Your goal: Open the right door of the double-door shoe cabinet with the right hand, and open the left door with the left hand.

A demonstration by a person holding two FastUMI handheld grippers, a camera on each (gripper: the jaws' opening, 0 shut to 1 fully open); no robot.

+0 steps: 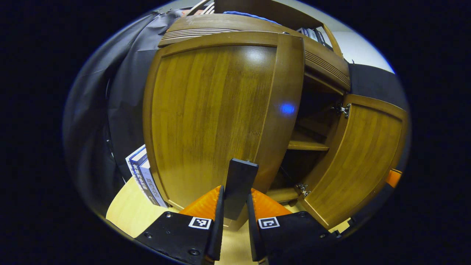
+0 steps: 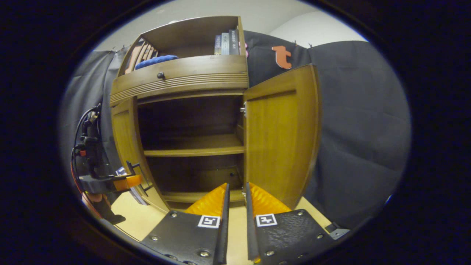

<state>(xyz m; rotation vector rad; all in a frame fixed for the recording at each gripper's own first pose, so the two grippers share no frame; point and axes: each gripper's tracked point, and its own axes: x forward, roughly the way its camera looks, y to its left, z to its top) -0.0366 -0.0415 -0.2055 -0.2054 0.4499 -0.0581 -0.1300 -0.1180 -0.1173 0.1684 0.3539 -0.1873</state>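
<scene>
The wooden shoe cabinet's left door [image 1: 206, 110] stands partly swung out in the left gripper view. My left gripper [image 1: 235, 191] is shut on its dark bar handle [image 1: 239, 176], which sits upright between the fingers. The right door [image 1: 364, 154] hangs wide open beyond it. In the right gripper view the right door [image 2: 279, 136] is open at the right and the left door [image 2: 127, 143] shows edge-on at the left, with the left gripper [image 2: 134, 180] at its handle. My right gripper [image 2: 236, 186] is drawn back from the cabinet, fingers close together with nothing between them.
Inside, a shelf [image 2: 195, 149] divides the dark interior. A drawer with a knob [image 2: 160, 75] runs above the doors, with books [image 2: 226, 43] and a blue cloth [image 2: 156, 60] on top. Boxed books [image 1: 141, 173] lean left of the cabinet on the light wooden floor [image 2: 136, 217].
</scene>
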